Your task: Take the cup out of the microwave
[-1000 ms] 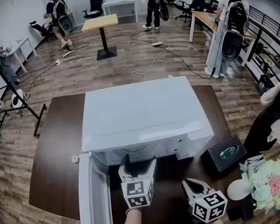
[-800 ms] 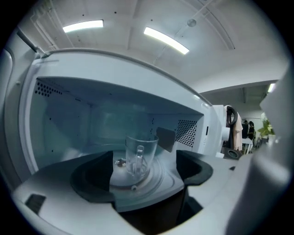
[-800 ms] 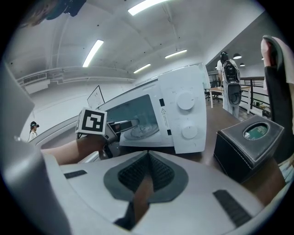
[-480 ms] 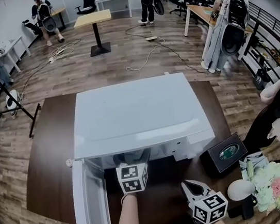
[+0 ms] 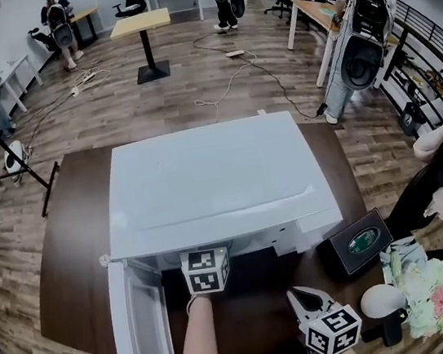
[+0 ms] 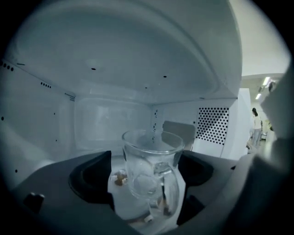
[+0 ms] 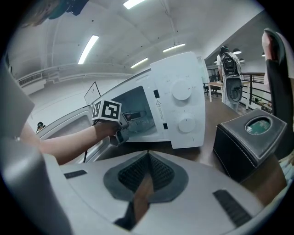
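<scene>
Straddling the cup [image 6: 151, 158] inside the microwave [image 5: 214, 181]
Left hand-held gripper [image 6: 145, 173] is in the cavity, jaws apart on either side of the upright glass cup; right hand-held gripper [image 7: 147, 158] hovers over the counter [image 5: 78, 268] before the microwave, jaws pressed together with nothing between; the door [image 5: 142, 332] hangs open at left.

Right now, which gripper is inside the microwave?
The left gripper: its open fingers flank the glass cup inside the microwave. The right gripper hangs shut outside it.
</scene>
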Available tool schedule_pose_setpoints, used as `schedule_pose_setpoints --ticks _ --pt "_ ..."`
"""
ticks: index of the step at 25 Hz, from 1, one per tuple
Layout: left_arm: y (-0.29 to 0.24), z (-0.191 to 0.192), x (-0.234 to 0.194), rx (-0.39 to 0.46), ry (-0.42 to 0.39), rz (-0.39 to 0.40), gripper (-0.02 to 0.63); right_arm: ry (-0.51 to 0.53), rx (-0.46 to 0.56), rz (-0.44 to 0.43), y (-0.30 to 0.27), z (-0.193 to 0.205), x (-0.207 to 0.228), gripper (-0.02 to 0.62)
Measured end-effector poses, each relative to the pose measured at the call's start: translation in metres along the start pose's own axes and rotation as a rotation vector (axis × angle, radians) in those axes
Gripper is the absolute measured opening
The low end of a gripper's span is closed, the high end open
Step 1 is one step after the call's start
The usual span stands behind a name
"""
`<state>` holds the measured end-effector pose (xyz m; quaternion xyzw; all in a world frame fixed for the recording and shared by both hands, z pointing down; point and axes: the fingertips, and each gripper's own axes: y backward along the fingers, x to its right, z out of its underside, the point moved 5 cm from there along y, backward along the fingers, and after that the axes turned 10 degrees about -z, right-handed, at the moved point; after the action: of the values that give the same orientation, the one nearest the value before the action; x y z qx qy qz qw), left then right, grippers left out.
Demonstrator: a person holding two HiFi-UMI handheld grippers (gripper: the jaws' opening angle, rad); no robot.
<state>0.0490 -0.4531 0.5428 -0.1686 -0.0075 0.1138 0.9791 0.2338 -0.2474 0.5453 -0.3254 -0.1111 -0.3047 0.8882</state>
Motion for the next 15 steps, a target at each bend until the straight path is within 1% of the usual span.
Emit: schedule_pose_setpoints --ticks 8,11,12,14,15 --pt "-0.016 -0.001 0.003 0.004 -0.022 -0.011 0.426 -0.007 -0.018 0.007 -0.001 0.001 0.007 -0.005" --pt "-0.020 0.005 0.002 -0.003 -0.025 -0.023 0.425 -0.011 -0.023 0.011 -0.001 0.003 0.008 -0.005" --pt "-0.020 0.007 0.003 0.000 -0.034 -0.024 0.418 -0.012 -0.024 0.013 -0.001 0.004 0.008 -0.005" --pt "-0.021 0.006 0.004 0.006 -0.050 -0.025 0.371 -0.014 -0.023 0.013 -0.001 0.004 0.008 -0.005" --pt "-0.020 0.005 0.005 0.005 -0.051 -0.026 0.370 -0.014 -0.022 0.013 -0.001 0.003 0.008 -0.005"
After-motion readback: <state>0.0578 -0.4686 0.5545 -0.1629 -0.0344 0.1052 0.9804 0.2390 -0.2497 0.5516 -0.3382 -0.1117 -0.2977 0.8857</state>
